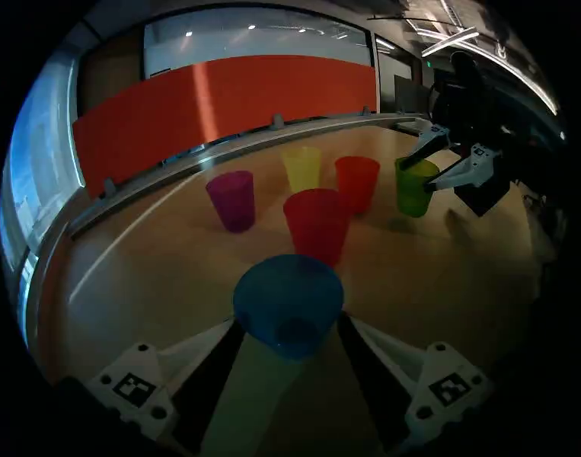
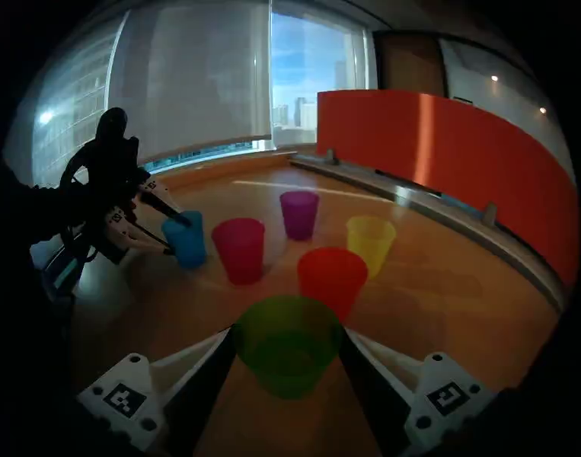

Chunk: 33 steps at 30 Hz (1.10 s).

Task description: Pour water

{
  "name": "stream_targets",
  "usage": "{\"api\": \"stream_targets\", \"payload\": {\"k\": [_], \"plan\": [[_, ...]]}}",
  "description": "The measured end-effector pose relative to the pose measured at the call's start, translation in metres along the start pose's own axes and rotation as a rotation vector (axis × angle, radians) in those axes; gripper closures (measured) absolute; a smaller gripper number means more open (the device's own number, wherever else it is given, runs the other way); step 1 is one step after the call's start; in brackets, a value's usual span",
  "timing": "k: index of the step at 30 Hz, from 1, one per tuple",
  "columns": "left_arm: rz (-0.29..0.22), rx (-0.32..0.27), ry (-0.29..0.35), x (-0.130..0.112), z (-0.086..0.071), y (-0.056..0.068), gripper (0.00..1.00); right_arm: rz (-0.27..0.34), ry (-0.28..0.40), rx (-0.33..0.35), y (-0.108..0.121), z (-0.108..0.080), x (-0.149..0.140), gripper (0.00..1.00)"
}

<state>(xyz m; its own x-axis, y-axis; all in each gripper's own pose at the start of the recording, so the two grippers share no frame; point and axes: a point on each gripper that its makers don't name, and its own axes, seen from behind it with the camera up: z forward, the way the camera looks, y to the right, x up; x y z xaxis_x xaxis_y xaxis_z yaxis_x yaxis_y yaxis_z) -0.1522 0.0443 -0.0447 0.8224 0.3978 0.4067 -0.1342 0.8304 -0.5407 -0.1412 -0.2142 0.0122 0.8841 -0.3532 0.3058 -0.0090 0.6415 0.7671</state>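
Blue cup (image 1: pixel 288 301) sits between the fingers of our left gripper (image 1: pixel 288 326), which is closed to the cup's width, both fingers pressing its sides, at the near side of the table (image 1: pixel 153 266). Our right gripper (image 2: pixel 286 339) is closed the same way on the green cup (image 2: pixel 286 354), well apart from the blue one, far across the group of other cups. We cannot tell whether either cup holds water, or whether either is lifted off the table.

The first risk we see is slip. Both cups taper toward the base and look smooth, so a tilt could let one slide or turn in the fingers.

The second is collision. A red cup (image 1: pixel 317 225) stands just beyond the blue cup, with an orange cup (image 1: pixel 357 181), a yellow cup (image 1: pixel 301 167) and a purple cup (image 1: pixel 233 199) farther off. Bringing our two cups together low would likely knock one over.

Third, if we tip before the rims line up, or tip too fast, water would land on the table instead of in the receiving cup.
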Motion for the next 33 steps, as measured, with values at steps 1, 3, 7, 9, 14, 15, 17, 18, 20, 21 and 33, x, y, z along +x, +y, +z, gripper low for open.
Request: {"api": "stream_targets", "payload": {"k": [1, 3, 7, 9, 14, 15, 17, 18, 20, 21, 33], "plan": [[0.000, 0.001, -0.002, -0.001, 0.000, 0.000, 0.11, 0.001, -0.002, 0.000, 0.000, 0.001, -0.001, 0.07], [0.000, 0.003, -0.008, -0.004, -0.001, 0.001, 0.11, 0.002, -0.008, 0.001, 0.000, 0.002, -0.004, 0.07], [-0.002, 0.004, -0.014, -0.008, -0.004, 0.002, 0.11, 0.002, -0.017, -0.001, 0.000, 0.004, -0.009, 0.07], [-0.005, 0.002, -0.016, -0.009, -0.006, 0.004, 0.11, 0.003, -0.019, -0.002, 0.000, 0.004, -0.011, 0.07], [-0.018, -0.003, -0.024, -0.012, -0.010, 0.006, 0.11, 0.006, -0.016, -0.007, 0.001, 0.005, -0.013, 0.07], [-0.019, -0.003, -0.026, -0.013, -0.011, 0.007, 0.11, 0.007, -0.015, -0.007, 0.001, 0.005, -0.014, 0.07], [-0.021, -0.003, -0.027, -0.014, -0.012, 0.007, 0.11, 0.009, -0.014, -0.008, 0.001, 0.004, -0.015, 0.06], [-0.022, -0.002, -0.028, -0.014, -0.013, 0.008, 0.11, 0.010, -0.014, -0.009, 0.001, 0.004, -0.016, 0.06], [-0.024, 0.000, -0.030, -0.015, -0.015, 0.008, 0.11, 0.011, -0.014, -0.011, 0.001, 0.003, -0.018, 0.06], [-0.025, 0.001, -0.032, -0.015, -0.016, 0.008, 0.11, 0.014, -0.012, -0.013, 0.001, 0.002, -0.018, 0.06], [-0.025, 0.016, -0.042, -0.017, -0.022, 0.008, 0.11, 0.026, -0.005, -0.043, 0.005, -0.004, -0.020, 0.00]]}}
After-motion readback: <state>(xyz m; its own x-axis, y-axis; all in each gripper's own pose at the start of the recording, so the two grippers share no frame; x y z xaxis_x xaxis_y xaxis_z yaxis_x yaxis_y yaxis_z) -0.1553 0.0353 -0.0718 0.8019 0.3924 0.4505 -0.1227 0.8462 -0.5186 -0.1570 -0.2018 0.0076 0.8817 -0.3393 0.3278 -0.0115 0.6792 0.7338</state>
